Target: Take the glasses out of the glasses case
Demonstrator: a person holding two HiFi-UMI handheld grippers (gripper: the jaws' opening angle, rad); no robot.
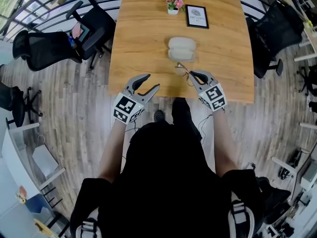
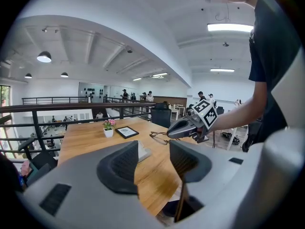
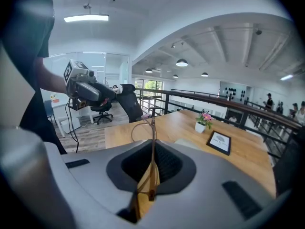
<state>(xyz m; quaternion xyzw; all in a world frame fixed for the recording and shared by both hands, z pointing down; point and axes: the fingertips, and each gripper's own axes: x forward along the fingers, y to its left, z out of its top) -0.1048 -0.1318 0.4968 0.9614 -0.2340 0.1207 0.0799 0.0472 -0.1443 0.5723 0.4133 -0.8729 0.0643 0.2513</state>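
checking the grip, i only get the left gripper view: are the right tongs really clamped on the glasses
observer: Yes. The right gripper view shows the right tongs shut on one thin temple arm of the glasses, with the frame sticking out ahead of them.
operator: my own tong hides the case, are the glasses clear of it
observer: Yes. In the head view they are held over the near part of the table, apart from the white glasses case, which lies farther in toward the middle.
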